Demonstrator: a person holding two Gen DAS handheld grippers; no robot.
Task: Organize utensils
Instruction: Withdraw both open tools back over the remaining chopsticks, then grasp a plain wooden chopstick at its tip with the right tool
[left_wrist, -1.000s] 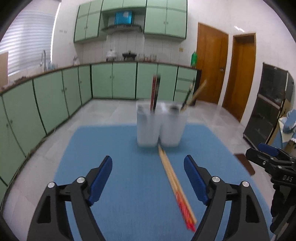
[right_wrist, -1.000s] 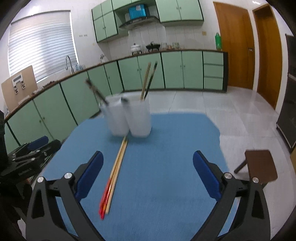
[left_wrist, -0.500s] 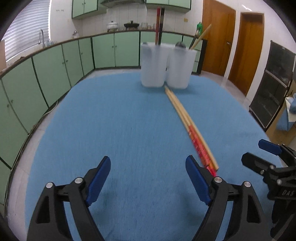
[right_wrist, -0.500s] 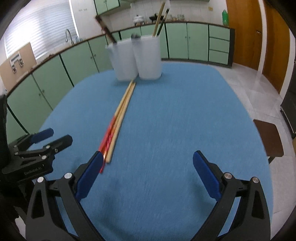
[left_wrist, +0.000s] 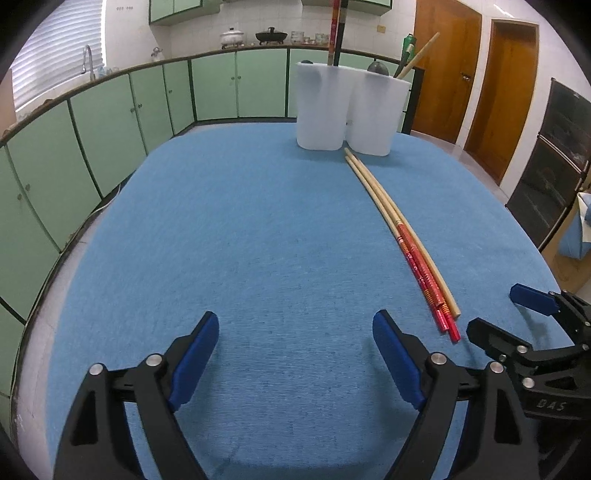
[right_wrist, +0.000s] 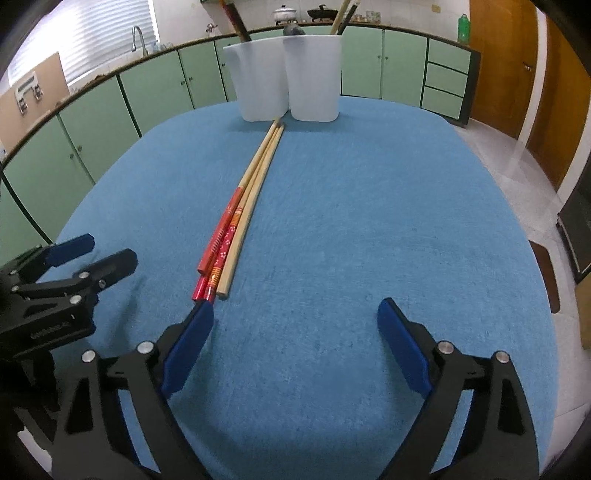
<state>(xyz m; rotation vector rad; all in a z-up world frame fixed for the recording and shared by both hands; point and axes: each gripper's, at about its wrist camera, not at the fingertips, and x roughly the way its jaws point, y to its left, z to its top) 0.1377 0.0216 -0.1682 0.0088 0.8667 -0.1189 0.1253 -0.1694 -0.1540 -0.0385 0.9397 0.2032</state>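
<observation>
here, in the left view, the left gripper (left_wrist: 295, 354) gapes, opening, empty; the sticks (left_wrist: 399, 236) lie right of it and could roll if nudged. in the right view, the right gripper (right_wrist: 295, 339) is closing on nothing, sticks beside its left pad. blue cloth (right_wrist: 369, 221); green cabinets (left_wrist: 110, 122); holder (right_wrist: 288, 81) beyond.

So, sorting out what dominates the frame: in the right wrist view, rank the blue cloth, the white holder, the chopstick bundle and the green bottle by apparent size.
1. blue cloth
2. white holder
3. chopstick bundle, long but thin, so nearly alike
4. green bottle, far away
</observation>
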